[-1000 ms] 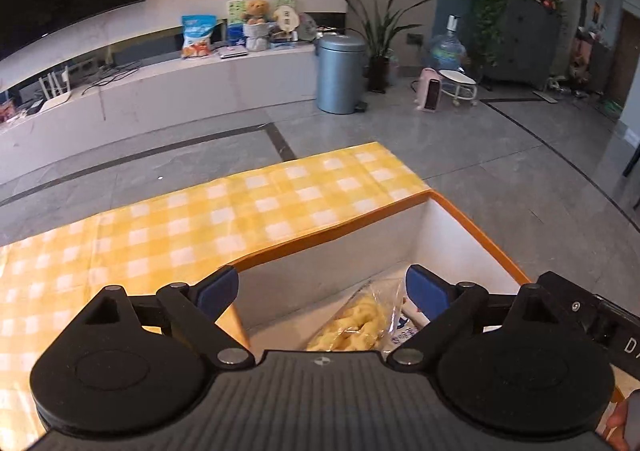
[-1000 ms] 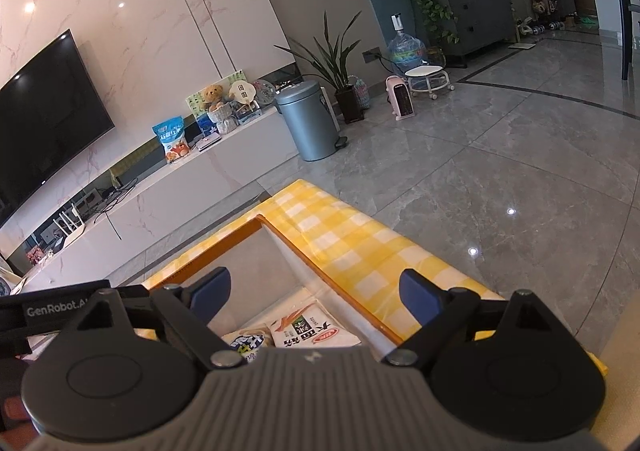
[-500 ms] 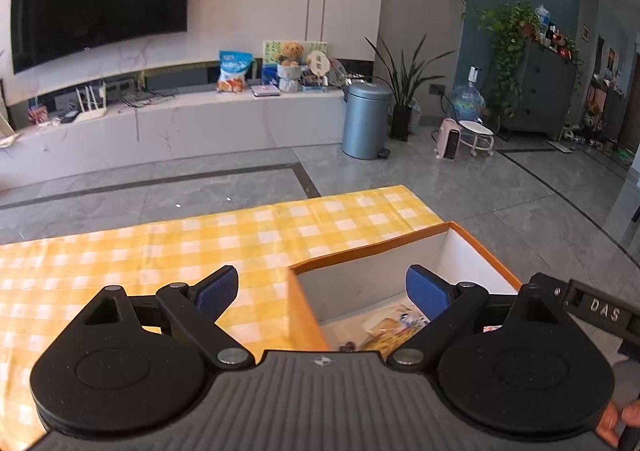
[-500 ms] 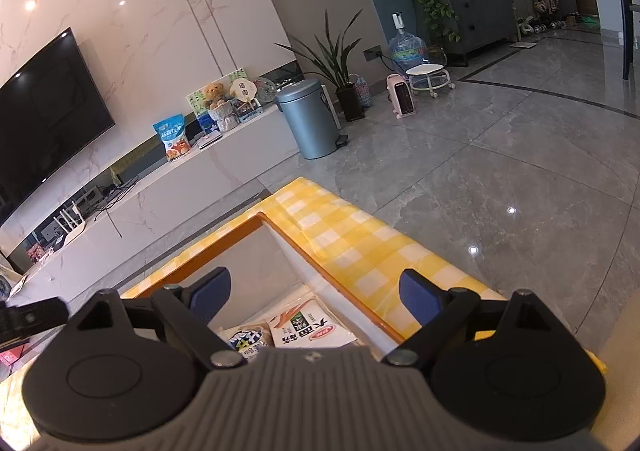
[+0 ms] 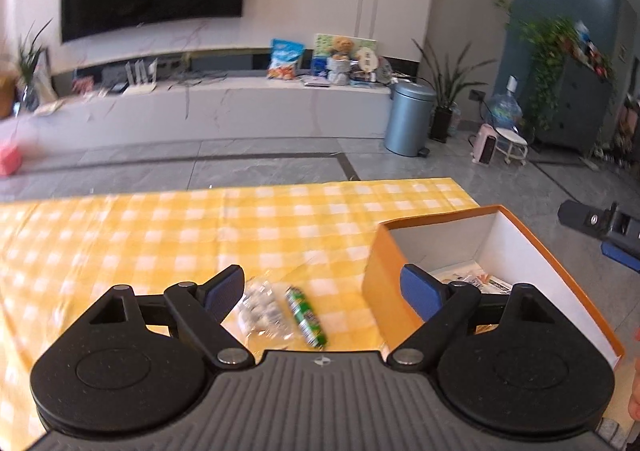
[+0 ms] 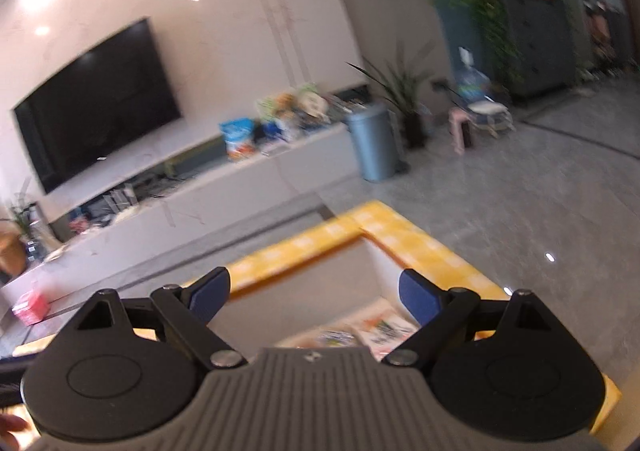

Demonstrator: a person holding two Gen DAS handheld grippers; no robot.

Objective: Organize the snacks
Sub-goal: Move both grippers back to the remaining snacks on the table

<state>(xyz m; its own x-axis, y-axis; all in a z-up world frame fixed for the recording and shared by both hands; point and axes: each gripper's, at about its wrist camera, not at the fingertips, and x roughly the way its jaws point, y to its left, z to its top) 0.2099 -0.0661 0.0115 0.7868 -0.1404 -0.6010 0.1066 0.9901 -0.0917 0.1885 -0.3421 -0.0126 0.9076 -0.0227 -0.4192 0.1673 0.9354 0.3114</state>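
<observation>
An orange box (image 5: pixel 384 271) with white inner walls stands at the right end of the yellow checked tablecloth (image 5: pixel 200 227), with snack packets (image 5: pixel 476 279) on its floor. Left of the box lie a green wrapped snack stick (image 5: pixel 306 317) and a clear crinkled packet (image 5: pixel 262 311). My left gripper (image 5: pixel 322 289) hangs open above these two, nothing between its fingers. My right gripper (image 6: pixel 314 291) is open over the box (image 6: pixel 372 251), above the packets (image 6: pixel 360 331) inside. In the left wrist view the right gripper's tip (image 5: pixel 600 223) shows at the right edge.
Beyond the table lies a grey tiled floor (image 5: pixel 260 167). A long white TV bench (image 5: pixel 240 107) with a blue snack bag (image 5: pixel 285 59) and a toy bear runs along the far wall. A grey bin (image 5: pixel 408 119), potted plants and a water jug stand to its right.
The left gripper has swung left, off the box, so the green stick and clear packet now lie between its fingers' line. The right gripper rose and rolled; its view is blurred.
</observation>
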